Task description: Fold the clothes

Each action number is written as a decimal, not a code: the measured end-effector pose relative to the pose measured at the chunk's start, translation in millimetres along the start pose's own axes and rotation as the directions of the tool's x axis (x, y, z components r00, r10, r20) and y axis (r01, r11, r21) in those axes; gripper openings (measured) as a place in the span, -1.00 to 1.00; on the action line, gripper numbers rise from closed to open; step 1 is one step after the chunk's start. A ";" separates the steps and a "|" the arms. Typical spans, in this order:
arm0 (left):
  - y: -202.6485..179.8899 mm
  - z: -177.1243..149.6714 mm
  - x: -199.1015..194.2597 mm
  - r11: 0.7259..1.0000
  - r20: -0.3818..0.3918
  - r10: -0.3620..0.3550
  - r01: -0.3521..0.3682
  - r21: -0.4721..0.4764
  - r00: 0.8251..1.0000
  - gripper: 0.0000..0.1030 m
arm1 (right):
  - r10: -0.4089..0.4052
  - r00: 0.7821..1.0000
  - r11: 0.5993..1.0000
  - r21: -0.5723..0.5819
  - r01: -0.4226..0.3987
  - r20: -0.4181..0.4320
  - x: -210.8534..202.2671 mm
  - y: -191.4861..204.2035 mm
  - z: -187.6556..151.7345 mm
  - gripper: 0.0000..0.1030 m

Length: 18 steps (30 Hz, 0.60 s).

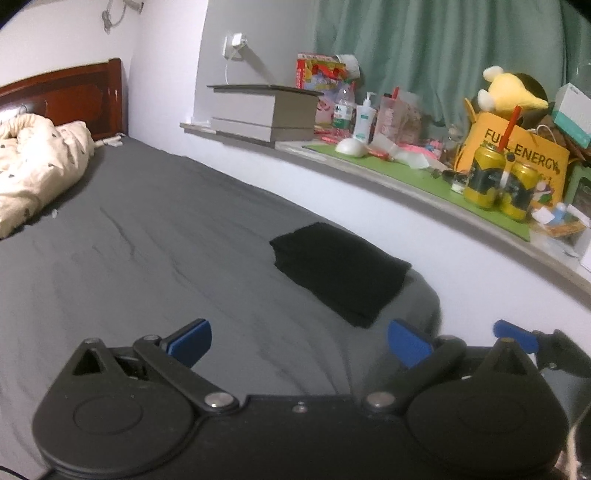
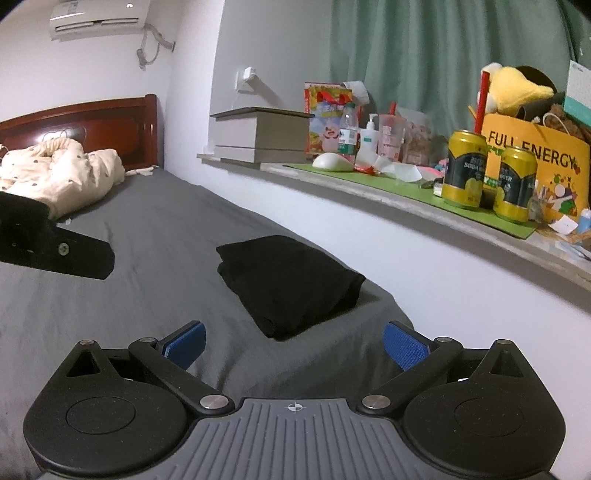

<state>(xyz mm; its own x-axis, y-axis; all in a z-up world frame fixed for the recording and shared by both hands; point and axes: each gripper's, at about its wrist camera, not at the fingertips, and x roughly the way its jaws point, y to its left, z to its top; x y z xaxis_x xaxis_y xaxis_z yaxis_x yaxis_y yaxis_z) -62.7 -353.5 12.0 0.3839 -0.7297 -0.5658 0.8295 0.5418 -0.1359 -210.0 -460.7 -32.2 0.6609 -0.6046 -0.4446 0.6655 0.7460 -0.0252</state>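
We see a bed covered with a smooth dark grey sheet (image 2: 155, 236), viewed from two hand-held grippers that point along it and slightly downward. A black garment folded into a compact rectangle (image 2: 290, 282) lies on the sheet near the bed's right edge, just beside the white wall; in the left wrist view it sits at (image 1: 341, 275), ahead and to the right.

The right gripper (image 2: 293, 349) hovers just short of the garment with its blue-padded jaws spread wide; nothing is between them and they do not touch the cloth. The left gripper (image 1: 299, 341) is likewise wide open and empty above bare sheet, to the left of the garment. Part of its black body shows at the left edge of the right wrist view.

At the far end, a crumpled cream duvet with small dark dots (image 2: 61, 173) is heaped against a dark red wooden headboard (image 2: 96, 127). A white air conditioner (image 2: 98, 16) hangs on the far wall.

Along the right runs a grey window ledge (image 2: 369, 194) in front of a green curtain (image 2: 424, 62). It carries two yellow soda cans (image 2: 463, 171), an orange paper bag printed "FULL ENERGY" (image 2: 554, 157), a yellow plush toy (image 2: 517, 90) and stacked grey boxes (image 2: 262, 134)
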 end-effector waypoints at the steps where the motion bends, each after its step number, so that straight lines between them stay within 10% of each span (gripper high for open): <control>1: -0.9 0.5 -0.3 1.000 -0.005 0.006 -0.006 0.006 1.000 0.99 | -0.002 1.000 1.000 0.007 0.002 -0.004 0.5 -1.3 -0.1 0.99; 18: -10.0 1.5 -2.9 0.991 -0.051 0.105 -0.101 0.086 0.993 1.00 | -0.019 0.999 1.000 0.008 0.019 -0.032 2.3 -2.8 0.4 0.99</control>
<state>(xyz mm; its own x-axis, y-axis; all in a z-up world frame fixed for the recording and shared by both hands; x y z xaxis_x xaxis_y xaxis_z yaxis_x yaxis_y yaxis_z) -71.5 -357.5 16.3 0.4481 -0.6466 -0.6174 0.8185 0.5744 -0.0075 -210.2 -464.3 -32.8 0.6371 -0.6092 -0.4722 0.6805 0.7322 -0.0265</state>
